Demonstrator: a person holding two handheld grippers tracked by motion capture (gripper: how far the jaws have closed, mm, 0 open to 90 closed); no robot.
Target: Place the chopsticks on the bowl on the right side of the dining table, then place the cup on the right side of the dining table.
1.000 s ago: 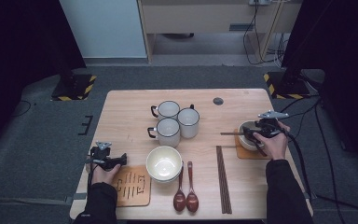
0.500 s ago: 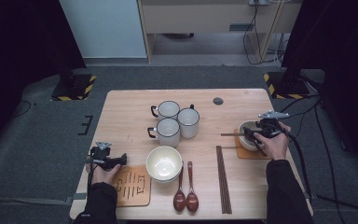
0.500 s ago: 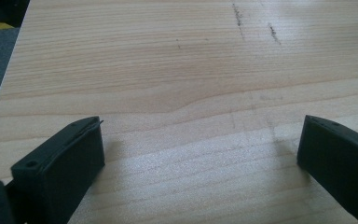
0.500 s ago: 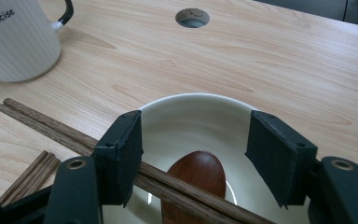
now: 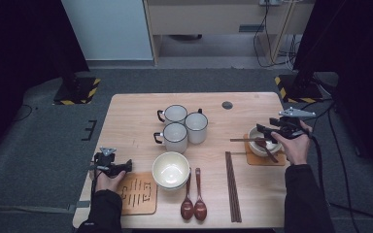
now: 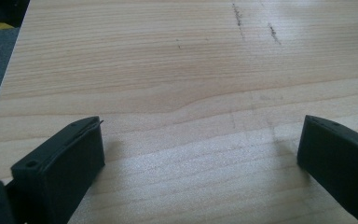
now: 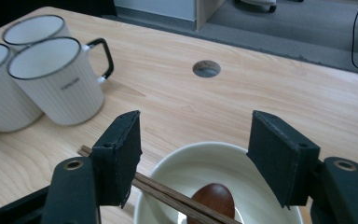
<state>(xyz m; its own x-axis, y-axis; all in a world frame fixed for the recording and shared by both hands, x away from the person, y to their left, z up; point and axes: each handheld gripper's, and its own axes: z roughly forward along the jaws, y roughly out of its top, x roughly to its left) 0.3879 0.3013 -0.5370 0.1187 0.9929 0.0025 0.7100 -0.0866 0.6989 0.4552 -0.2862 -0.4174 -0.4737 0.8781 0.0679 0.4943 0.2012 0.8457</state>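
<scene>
My right gripper [image 5: 264, 130] hangs open just above a cream bowl [image 5: 258, 146] on a wooden coaster [image 5: 260, 160] at the table's right. Its jaws have just opened a little wider, and nothing is between them. In the right gripper view the gripper [image 7: 196, 154] frames the bowl's far rim [image 7: 214, 145]. A brown spoon [image 7: 214, 196] lies in the bowl and dark chopsticks [image 7: 168, 193] rest across it. My left gripper [image 5: 126, 166] sits open and low at the front left. In the left gripper view the gripper [image 6: 200, 154] has bare tabletop [image 6: 168, 70] between its jaws.
Three white mugs [image 5: 184, 126] cluster mid-table. A second cream bowl [image 5: 171, 170] stands at the front, with two brown spoons [image 5: 193, 206] and a chopstick pair [image 5: 232, 187] to its right. A slotted coaster [image 5: 138, 194] lies beside my left hand. A cable hole [image 5: 227, 105] is at the back.
My right gripper has risen a little above the bowl. The left hand and gripper have stayed where they were.
</scene>
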